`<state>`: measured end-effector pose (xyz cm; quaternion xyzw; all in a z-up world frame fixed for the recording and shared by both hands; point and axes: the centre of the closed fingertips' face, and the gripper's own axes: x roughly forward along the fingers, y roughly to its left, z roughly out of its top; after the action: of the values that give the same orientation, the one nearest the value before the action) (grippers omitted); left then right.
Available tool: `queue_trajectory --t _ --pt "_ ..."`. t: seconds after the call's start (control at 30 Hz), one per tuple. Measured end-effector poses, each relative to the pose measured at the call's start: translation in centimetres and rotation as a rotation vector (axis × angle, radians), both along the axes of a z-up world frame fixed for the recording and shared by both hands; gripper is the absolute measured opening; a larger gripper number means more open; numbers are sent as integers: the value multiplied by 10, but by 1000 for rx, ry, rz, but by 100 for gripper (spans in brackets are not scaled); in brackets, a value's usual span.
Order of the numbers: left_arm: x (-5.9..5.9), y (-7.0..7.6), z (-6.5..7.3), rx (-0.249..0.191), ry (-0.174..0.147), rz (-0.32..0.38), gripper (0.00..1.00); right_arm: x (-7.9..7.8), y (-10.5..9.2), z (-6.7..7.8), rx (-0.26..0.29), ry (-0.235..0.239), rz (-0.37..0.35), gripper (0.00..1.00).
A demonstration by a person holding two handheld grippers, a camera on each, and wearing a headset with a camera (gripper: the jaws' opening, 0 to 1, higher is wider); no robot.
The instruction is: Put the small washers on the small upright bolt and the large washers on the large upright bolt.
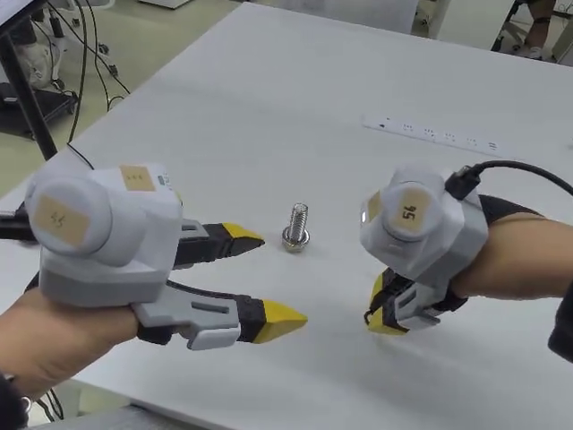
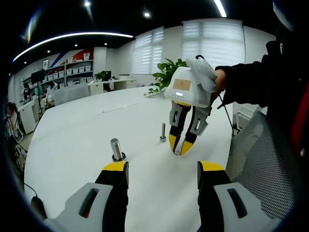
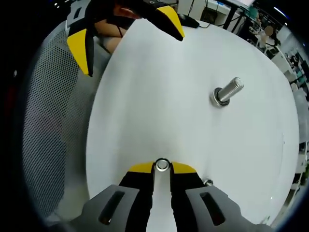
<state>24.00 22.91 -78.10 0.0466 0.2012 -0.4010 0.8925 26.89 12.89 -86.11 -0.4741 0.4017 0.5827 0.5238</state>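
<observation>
My right gripper (image 1: 381,312) points down at the table (image 1: 269,107), jaws pinched on a small washer (image 3: 162,165). My left gripper (image 1: 277,276) holds its jaws apart; just ahead, the large bolt (image 1: 296,227) stands upright, threaded end up.

The large bolt (image 1: 296,226) is gleaming as bright, threaded metal; the table (image 1: 295,107) is showing a smooth, matt white top; the left gripper (image 1: 273,278) is wearing matt pale-grey plastic housing, a tan paper-like label (image 1: 61,221) and smooth yellow tips; the small washer (image 3: 162,165) between the right gripper (image 2: 182,145) tips is glinting like polished metal.
</observation>
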Motion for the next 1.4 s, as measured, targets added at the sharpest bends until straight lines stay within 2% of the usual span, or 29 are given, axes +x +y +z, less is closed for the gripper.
queue_trajectory --t 0.63,0.83,1.07,1.4 --pt "1 -1 -2 6 7 -6 57 27 -48 15 6 -31 -142 13" --pt "1 -1 -3 10 10 -8 57 35 -59 24 9 -50 -174 13" --pt "1 -2 -4 14 12 -11 57 48 -62 45 31 -85 -190 13" --pt "1 -1 -3 13 10 -10 57 61 -45 61 49 -122 -158 13"
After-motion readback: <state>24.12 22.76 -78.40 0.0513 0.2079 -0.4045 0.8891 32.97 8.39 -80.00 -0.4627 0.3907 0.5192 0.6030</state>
